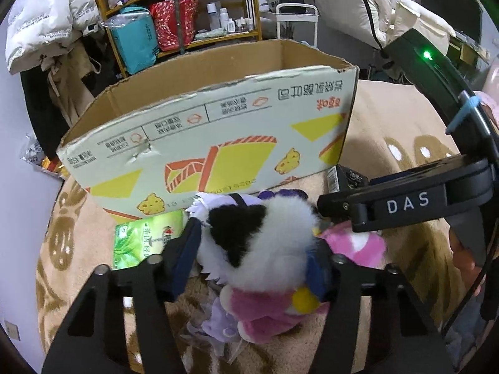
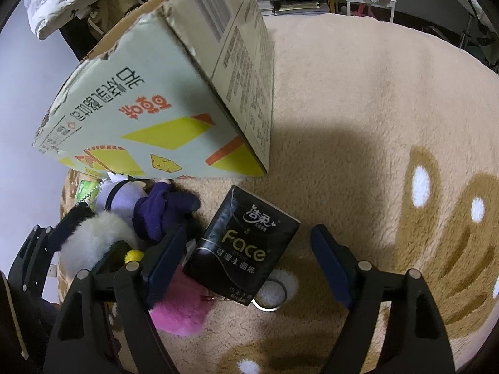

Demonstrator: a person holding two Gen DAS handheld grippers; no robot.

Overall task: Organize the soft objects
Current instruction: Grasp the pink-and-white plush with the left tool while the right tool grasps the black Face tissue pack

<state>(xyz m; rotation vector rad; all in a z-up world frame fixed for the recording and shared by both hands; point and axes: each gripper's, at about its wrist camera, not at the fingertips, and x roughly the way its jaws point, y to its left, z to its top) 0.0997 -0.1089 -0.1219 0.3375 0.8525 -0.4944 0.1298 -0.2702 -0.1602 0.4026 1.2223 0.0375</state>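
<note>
My left gripper [image 1: 254, 249] is shut on a white and black plush toy in a pink outfit [image 1: 265, 243], held just in front of the open cardboard box [image 1: 218, 131]. A purple plush [image 2: 162, 208] and a pink plush [image 2: 181, 311] lie beside it on the rug. My right gripper [image 2: 246, 246] is open, its fingers on either side of a black "Face" tissue pack [image 2: 243, 246] lying on the rug. The white plush also shows at the left of the right wrist view [image 2: 93, 237]. The right gripper's body shows in the left wrist view [image 1: 405, 205].
A green tissue pack [image 1: 146, 237] lies left of the plush by the box. A beige rug with a brown pattern [image 2: 374, 124] covers the floor. A shelf with bags and bottles [image 1: 187, 18] stands behind the box. A metal ring [image 2: 271, 293] lies under the black pack.
</note>
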